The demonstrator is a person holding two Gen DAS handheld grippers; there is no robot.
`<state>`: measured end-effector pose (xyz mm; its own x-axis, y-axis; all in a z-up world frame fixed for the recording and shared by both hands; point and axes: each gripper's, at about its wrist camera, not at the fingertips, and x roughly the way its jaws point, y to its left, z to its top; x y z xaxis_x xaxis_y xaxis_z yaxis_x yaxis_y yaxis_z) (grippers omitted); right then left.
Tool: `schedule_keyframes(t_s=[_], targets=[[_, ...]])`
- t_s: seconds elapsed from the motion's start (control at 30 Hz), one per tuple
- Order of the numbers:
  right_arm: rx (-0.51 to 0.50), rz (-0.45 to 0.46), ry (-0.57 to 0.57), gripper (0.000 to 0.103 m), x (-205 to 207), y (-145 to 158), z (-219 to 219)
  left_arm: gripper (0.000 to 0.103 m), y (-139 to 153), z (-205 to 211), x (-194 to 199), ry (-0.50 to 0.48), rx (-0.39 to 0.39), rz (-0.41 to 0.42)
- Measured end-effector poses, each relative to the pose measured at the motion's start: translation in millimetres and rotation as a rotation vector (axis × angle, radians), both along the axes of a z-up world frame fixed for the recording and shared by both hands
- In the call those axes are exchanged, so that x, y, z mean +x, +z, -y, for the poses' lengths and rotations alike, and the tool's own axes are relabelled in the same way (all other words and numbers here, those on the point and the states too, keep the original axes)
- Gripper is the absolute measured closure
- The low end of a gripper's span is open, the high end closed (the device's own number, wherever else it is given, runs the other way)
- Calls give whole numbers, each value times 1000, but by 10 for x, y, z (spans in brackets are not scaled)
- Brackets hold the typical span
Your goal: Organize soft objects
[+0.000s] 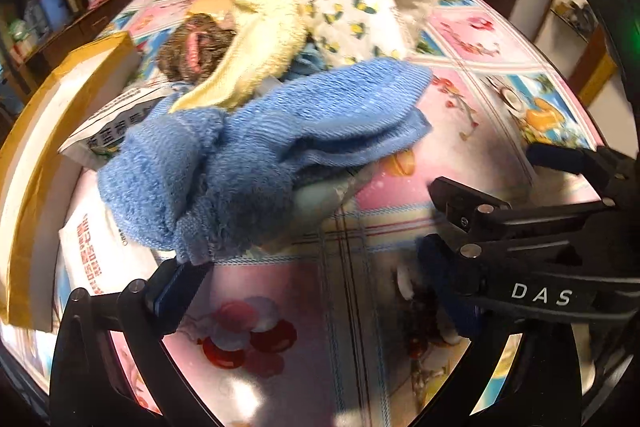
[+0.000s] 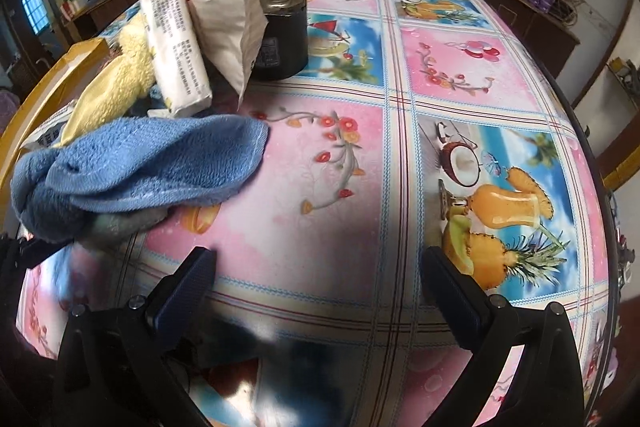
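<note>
Blue towel bunched at the front of your soft pile on the tabletop.

Your left tool stands wide, its left finger just touching the towel's lower corner, nothing gripped. Your right tool is spread wide over bare patterned cloth, well right of the towel. Behind the towel lie a yellow towel, white packets and a black cylinder; a cardboard box sits left.
</note>
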<state>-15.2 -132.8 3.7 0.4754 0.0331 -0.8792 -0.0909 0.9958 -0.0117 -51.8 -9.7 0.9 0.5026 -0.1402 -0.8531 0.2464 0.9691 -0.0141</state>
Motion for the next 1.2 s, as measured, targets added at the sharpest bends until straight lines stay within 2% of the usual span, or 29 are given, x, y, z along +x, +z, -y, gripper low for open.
schedule_keyframes(t_s=[0.07,0.17,0.2,0.23,0.4,0.47,0.5,0.53,0.6,0.63,0.73,0.8,0.87,0.9,0.97,1.07,1.2], targets=[[0,12,18,0,-40,-2,-4,0,18,-40,7,-42,1,-45],[0,24,27,0,-109,-6,8,0,30,-180,-78,-41,-44,-34],[-1,25,34,0,-133,-6,-1,0,25,-190,-95,-42,-31,-31],[-1,28,39,0,-143,-6,-2,0,2,-161,-113,-40,27,-33],[-6,29,51,0,-160,5,-4,0,19,-91,-190,-59,71,13],[-5,22,54,0,-169,11,-8,3,6,-167,-173,-80,6,-26],[-5,22,53,0,-167,10,-3,7,40,-233,-187,-72,-30,-11],[-5,23,51,0,-171,12,-6,14,79,-334,-194,-62,-85,-14],[-4,25,52,0,-181,15,-9,15,204,-601,-230,-38,-213,2],[-4,28,52,0,-187,17,-10,15,316,-787,-278,-17,-270,55],[-2,38,59,0,-192,18,-8,14,562,-1246,-415,58,-348,216],[-1,38,71,1,-195,20,-5,14,582,-1425,-430,68,-332,235],[-8,26,73,2,-185,35,-5,14,498,-1475,-409,95,-234,176],[-14,12,54,6,-174,48,6,14,452,-1504,-435,105,-207,159],[28,18,28,10,-186,151,43,14,414,-1547,-464,102,-241,143],[118,74,55,11,-218,399,-15,14,454,-1564,-485,89,-280,154],[117,200,106,11,-173,728,-291,14,568,-1465,-482,66,-282,186]])
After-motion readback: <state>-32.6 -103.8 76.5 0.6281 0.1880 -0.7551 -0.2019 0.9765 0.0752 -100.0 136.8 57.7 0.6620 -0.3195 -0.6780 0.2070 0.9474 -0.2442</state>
